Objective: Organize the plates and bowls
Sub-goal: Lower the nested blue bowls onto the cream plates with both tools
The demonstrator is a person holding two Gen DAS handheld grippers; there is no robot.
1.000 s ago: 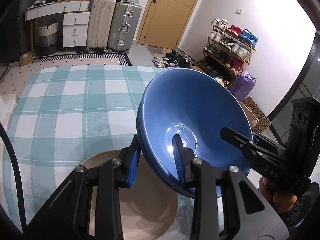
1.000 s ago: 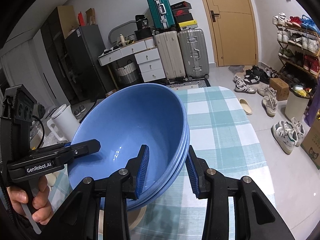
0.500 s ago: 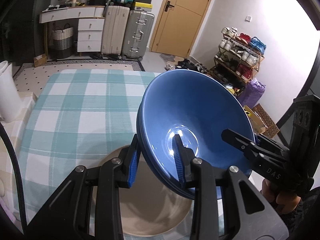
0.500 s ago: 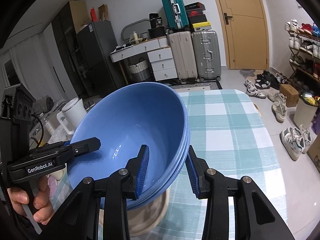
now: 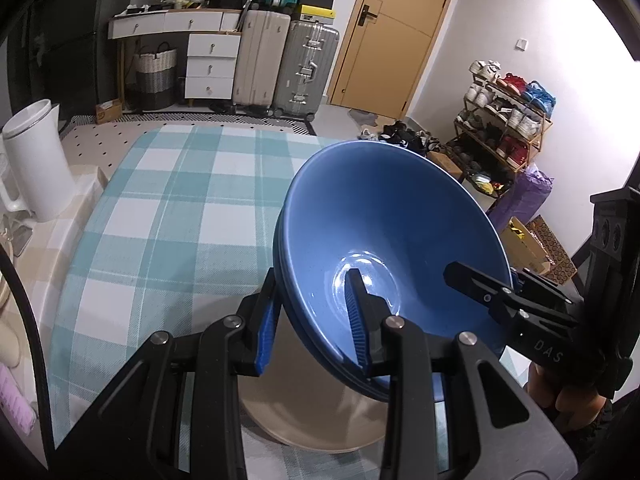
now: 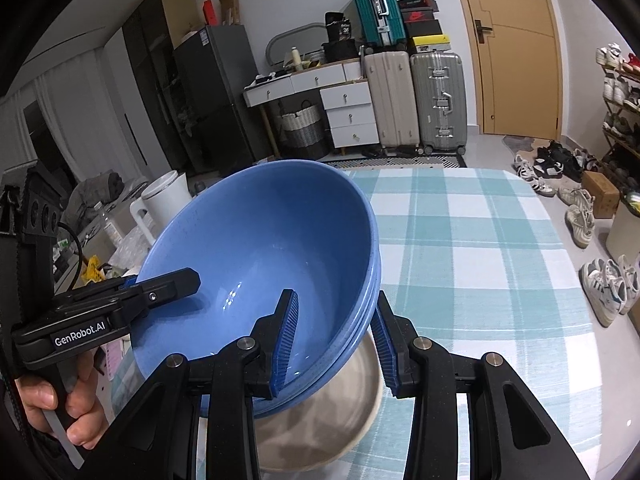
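While both claws stay clamped on opposite rims of the blue bowl stack point(image 5: 384, 240), left gripper point(image 5: 312, 320) and right gripper point(image 6: 334, 340) have carried it higher above the beige plate point(image 5: 320, 420); beyond, more checked tablecloth point(image 5: 180, 208) shows, so set-down seems pending.

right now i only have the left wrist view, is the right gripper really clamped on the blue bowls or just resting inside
Observer: Clamped. The right wrist view shows the right gripper with one finger inside the blue bowls and the other outside the rim, pinching the wall.
Operator: how many bowls in that stack
Observer: The rim edge on that side shows what look like three layers, so probably three nested bowls.
Operator: whats on the stack's right side
Observer: The checked tablecloth runs to the table's edge, and sneakers lie on the floor beyond it.
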